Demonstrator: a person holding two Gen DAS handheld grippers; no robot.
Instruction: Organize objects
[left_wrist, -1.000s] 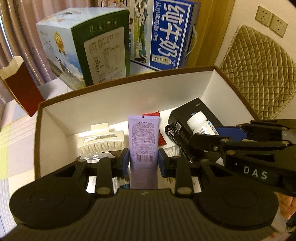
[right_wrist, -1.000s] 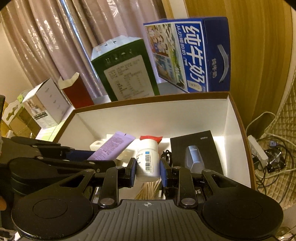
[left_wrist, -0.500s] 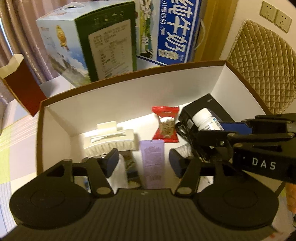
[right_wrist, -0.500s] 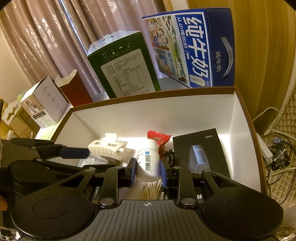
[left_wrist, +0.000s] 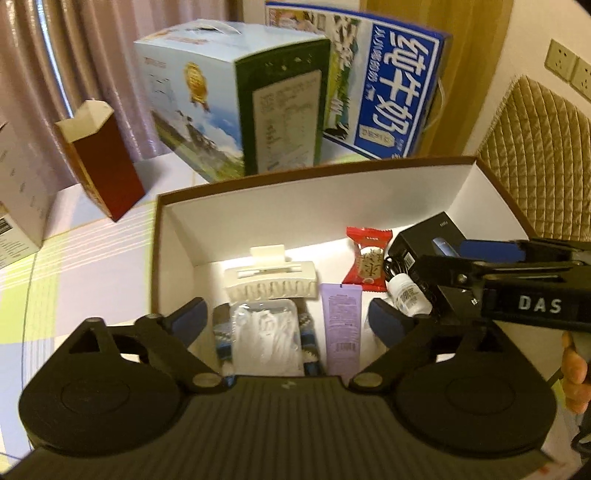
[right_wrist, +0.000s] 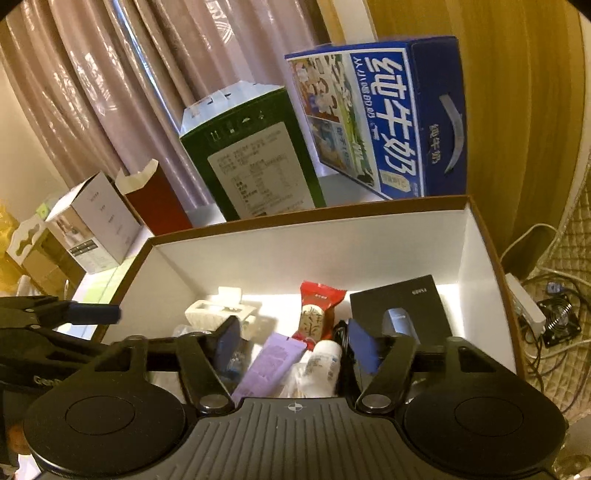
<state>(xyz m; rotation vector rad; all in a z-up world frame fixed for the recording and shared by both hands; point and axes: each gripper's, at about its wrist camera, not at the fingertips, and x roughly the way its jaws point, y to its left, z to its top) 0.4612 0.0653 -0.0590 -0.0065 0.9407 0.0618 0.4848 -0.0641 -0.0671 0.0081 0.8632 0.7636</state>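
An open brown box with white inside (left_wrist: 258, 206) (right_wrist: 295, 251) holds a purple tube (left_wrist: 341, 317) (right_wrist: 269, 365), a white pill bottle (left_wrist: 406, 295) (right_wrist: 323, 362), a white hair clip (left_wrist: 271, 282) (right_wrist: 218, 314), a red snack packet (left_wrist: 365, 258) (right_wrist: 316, 310), a black device box (left_wrist: 424, 236) (right_wrist: 402, 306) and a clear packet of swabs (left_wrist: 264, 336). My left gripper (left_wrist: 288, 321) is open and empty above the box. My right gripper (right_wrist: 291, 343) is open and empty above the bottle; it also shows in the left wrist view (left_wrist: 480, 254).
Behind the box stand a green carton (left_wrist: 258, 99) (right_wrist: 251, 158) and a blue milk carton (left_wrist: 384, 92) (right_wrist: 376, 118). A dark red open carton (left_wrist: 99, 158) (right_wrist: 155, 199) and a white carton (right_wrist: 92, 225) stand at the left. Cables and a power strip (right_wrist: 524, 306) lie at the right.
My left gripper let go of the purple tube, which now lies in the box, and drew back. My right gripper opened and released the white pill bottle into the box.
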